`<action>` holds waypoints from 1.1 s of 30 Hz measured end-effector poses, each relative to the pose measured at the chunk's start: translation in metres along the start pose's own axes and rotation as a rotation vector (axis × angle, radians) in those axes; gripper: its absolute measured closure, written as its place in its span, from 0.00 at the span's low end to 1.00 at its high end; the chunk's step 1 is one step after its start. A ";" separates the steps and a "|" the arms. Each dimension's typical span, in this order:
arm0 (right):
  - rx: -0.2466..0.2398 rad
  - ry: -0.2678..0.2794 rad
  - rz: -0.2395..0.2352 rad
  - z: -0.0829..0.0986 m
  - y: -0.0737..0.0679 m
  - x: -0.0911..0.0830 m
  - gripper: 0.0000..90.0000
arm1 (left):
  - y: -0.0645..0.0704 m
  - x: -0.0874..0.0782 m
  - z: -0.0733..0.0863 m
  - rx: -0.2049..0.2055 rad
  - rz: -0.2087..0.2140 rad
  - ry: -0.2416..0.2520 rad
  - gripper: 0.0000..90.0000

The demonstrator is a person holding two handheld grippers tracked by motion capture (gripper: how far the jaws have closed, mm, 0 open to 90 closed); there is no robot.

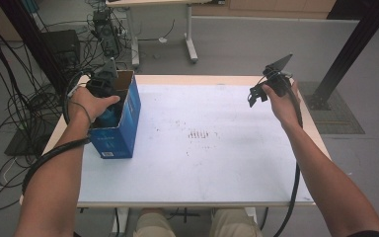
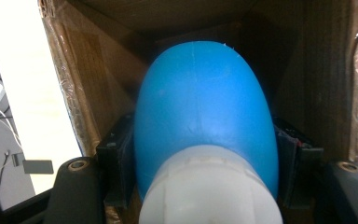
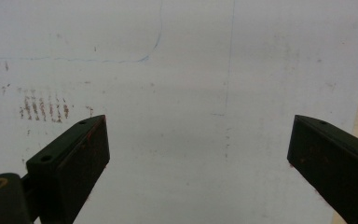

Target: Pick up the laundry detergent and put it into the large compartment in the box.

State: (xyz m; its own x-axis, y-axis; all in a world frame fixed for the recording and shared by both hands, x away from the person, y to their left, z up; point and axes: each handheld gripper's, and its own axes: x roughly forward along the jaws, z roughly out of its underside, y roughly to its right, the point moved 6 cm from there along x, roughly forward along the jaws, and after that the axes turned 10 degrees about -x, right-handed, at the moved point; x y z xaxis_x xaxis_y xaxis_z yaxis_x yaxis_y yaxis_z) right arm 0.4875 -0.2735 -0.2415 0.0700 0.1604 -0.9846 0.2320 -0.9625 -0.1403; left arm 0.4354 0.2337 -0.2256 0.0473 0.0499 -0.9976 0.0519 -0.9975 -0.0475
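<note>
An open blue cardboard box (image 1: 129,129) stands upright at the table's left side. My left gripper (image 1: 108,104) reaches down into its mouth and is shut on a blue rounded object (image 1: 111,116). In the left gripper view that blue object (image 2: 205,107) has a white end (image 2: 209,186) toward the camera and sits between both jaws of the left gripper (image 2: 205,161), with the box's brown inner walls (image 2: 98,74) around it. My right gripper (image 1: 254,96) hovers over the table's far right, open. In its own view the right gripper (image 3: 198,154) holds nothing, with bare white table below.
The white tabletop (image 1: 202,163) carries faint rusty marks (image 1: 197,134) near the middle, also seen as rusty marks (image 3: 44,108) in the right gripper view. Tangled cables (image 1: 15,98) cover the floor at left. A black frame post (image 1: 348,54) stands at right, and another table's legs (image 1: 191,47) behind.
</note>
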 end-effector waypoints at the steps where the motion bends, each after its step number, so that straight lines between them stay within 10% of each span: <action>1: -0.001 0.000 0.000 0.000 0.000 0.000 0.06 | 0.000 0.000 0.000 0.000 0.000 0.000 0.39; 33: -0.001 0.011 -0.008 0.002 0.002 -0.002 0.06 | 0.000 -0.016 0.004 0.001 0.003 0.015 0.31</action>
State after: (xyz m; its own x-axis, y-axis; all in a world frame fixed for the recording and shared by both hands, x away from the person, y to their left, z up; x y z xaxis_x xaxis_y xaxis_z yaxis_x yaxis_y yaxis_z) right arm 0.4862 -0.2763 -0.2403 0.0789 0.1709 -0.9821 0.2339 -0.9609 -0.1484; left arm 0.4304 0.2331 -0.2100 0.0627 0.0479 -0.9969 0.0511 -0.9977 -0.0447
